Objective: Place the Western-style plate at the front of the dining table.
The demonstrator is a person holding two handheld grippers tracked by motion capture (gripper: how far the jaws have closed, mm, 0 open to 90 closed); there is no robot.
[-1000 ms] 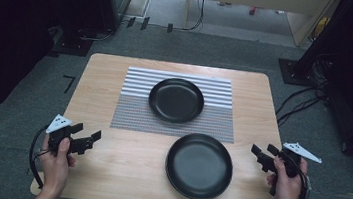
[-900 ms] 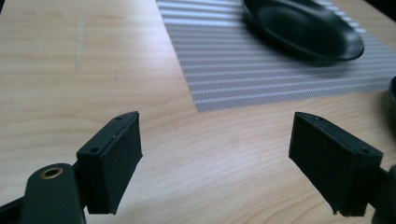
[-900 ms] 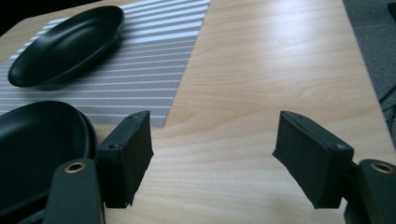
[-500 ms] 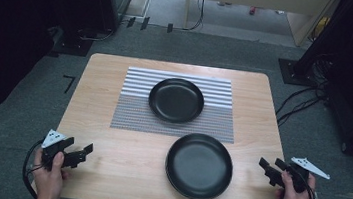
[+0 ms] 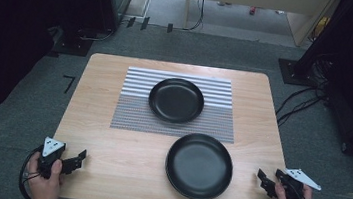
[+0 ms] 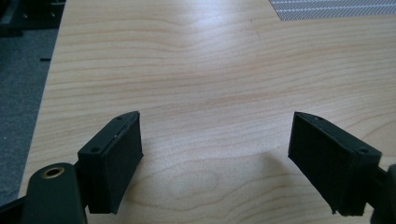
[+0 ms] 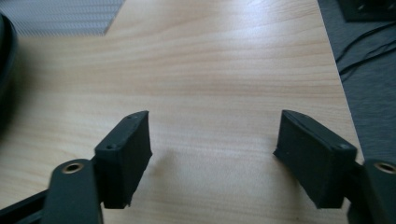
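Observation:
Two black plates lie on a wooden table (image 5: 99, 100). The smaller plate (image 5: 176, 100) rests on a striped placemat (image 5: 133, 107) at the middle. The larger plate (image 5: 199, 165) sits on bare wood near the front, its rim at the left edge of the right gripper view (image 7: 4, 70). My left gripper (image 5: 77, 160) (image 6: 215, 161) is open over the front left corner, with nothing between its jaws. My right gripper (image 5: 264, 182) (image 7: 212, 156) is open at the front right edge, a little right of the larger plate, also empty.
Grey carpet surrounds the table. Cables (image 5: 297, 100) trail on the floor to the right, and dark equipment stands (image 5: 293, 70) are at the back corners. The placemat's corner (image 6: 336, 8) shows at the top of the left gripper view.
Both hands have drawn back toward the front edge of the table, the grippers still open. The plates have not moved.

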